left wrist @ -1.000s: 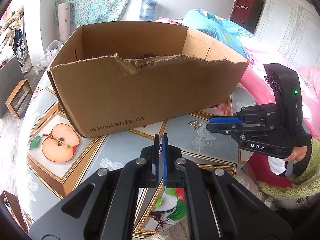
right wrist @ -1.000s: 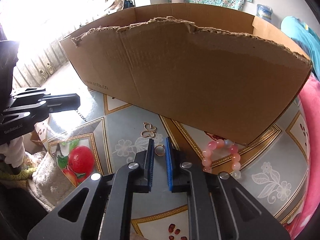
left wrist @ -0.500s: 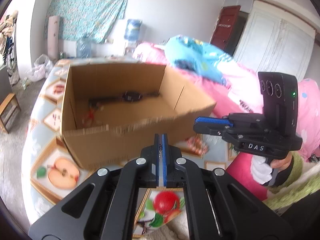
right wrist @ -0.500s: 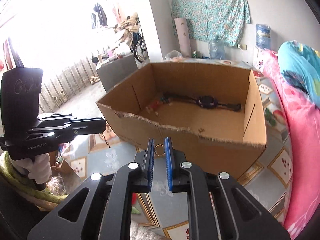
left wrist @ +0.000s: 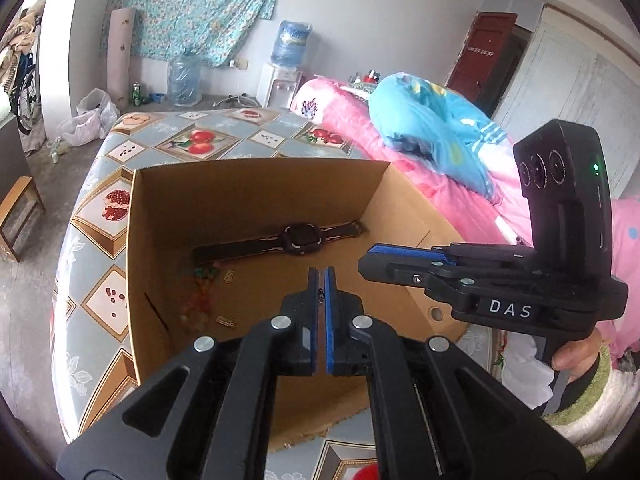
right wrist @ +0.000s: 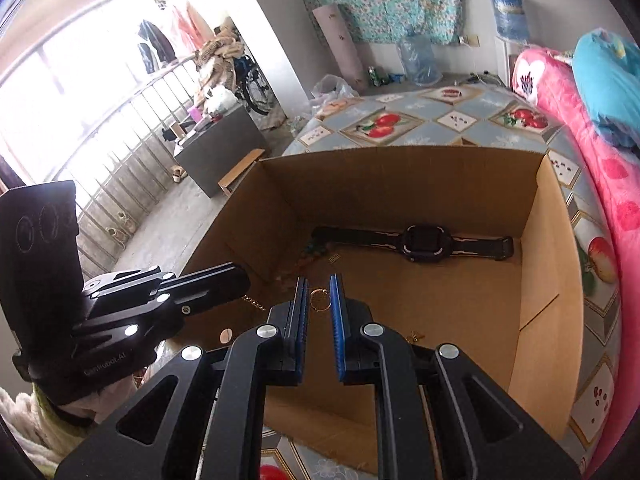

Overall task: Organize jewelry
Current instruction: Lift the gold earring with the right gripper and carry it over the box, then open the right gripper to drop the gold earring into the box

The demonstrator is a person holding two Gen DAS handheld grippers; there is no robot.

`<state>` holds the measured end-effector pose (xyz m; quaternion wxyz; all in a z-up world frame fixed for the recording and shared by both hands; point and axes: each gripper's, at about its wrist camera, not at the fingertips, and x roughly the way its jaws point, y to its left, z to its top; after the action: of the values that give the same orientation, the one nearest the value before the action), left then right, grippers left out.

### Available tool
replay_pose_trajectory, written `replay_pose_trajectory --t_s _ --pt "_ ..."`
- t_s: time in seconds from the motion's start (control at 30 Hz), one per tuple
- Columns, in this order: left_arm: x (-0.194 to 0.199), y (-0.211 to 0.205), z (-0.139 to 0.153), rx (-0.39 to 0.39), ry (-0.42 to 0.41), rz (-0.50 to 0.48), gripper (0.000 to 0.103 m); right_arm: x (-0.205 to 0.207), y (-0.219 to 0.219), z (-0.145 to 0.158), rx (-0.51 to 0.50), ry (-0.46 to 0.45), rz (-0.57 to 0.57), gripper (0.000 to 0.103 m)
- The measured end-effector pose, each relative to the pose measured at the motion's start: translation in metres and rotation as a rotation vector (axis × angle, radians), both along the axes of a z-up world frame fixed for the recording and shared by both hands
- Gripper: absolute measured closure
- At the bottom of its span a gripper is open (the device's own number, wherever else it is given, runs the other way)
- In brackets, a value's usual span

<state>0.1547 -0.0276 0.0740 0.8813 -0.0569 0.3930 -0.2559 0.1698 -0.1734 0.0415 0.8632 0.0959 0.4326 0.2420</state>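
Observation:
An open cardboard box (left wrist: 256,200) (right wrist: 400,184) stands on the fruit-patterned table. On its floor lie a black watch (left wrist: 300,236) (right wrist: 426,240), a beaded piece (left wrist: 200,296) by the left wall and small gold pieces (left wrist: 226,322). My left gripper (left wrist: 321,276) hangs over the box's near wall, shut on a thin gold chain (right wrist: 252,302) that dangles from its tip. My right gripper (right wrist: 319,284) is beside it over the box, shut on a small gold ring (right wrist: 320,300). Each gripper shows in the other's view: the right gripper (left wrist: 368,260), the left gripper (right wrist: 244,280).
The table cloth (left wrist: 100,300) runs round the box. A pink quilt (left wrist: 440,192) with a blue pillow (left wrist: 432,132) borders the right side. A wooden stool (left wrist: 20,208) stands on the floor at the left. A person's hand (left wrist: 576,352) holds the right gripper's handle.
Both grippers rose from table level in front of the box to above its near wall. The ring came up off the table in the right gripper. The box's inside is now in view.

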Motion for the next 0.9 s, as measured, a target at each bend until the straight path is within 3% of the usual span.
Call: replay_pose_trajectory --t_s 0.13,0.27,0.43,0.6,0.7,0.8,0.9 --pt "0.014 0.002 -0.013 -0.01 0.034 0.029 0.082 0.018 -0.001 -0.007 0.005 0.026 -0.022 0.091" --pt "0.016 0.01 -0.016 -0.044 0.036 0.054 0.078 0.012 -0.011 -0.001 0.046 0.013 -0.038 0.084" --pt "0.007 0.02 -0.009 -0.066 -0.001 0.074 0.078 -0.006 -0.028 0.014 0.079 -0.038 -0.059 0.084" --pt "-0.025 0.03 0.005 -0.078 -0.076 0.049 0.075 -0.049 -0.05 0.03 0.124 -0.132 -0.027 0.08" --pt "-0.053 0.038 0.005 -0.08 -0.107 0.022 0.068 -0.088 -0.061 0.033 0.16 -0.176 0.04 0.074" --pt "-0.082 0.046 -0.002 -0.068 -0.112 0.014 0.065 -0.122 -0.065 0.025 0.167 -0.161 0.108 0.072" --pt "-0.106 0.049 -0.011 -0.074 -0.078 -0.004 0.063 -0.139 -0.062 0.003 0.153 -0.086 0.123 0.066"
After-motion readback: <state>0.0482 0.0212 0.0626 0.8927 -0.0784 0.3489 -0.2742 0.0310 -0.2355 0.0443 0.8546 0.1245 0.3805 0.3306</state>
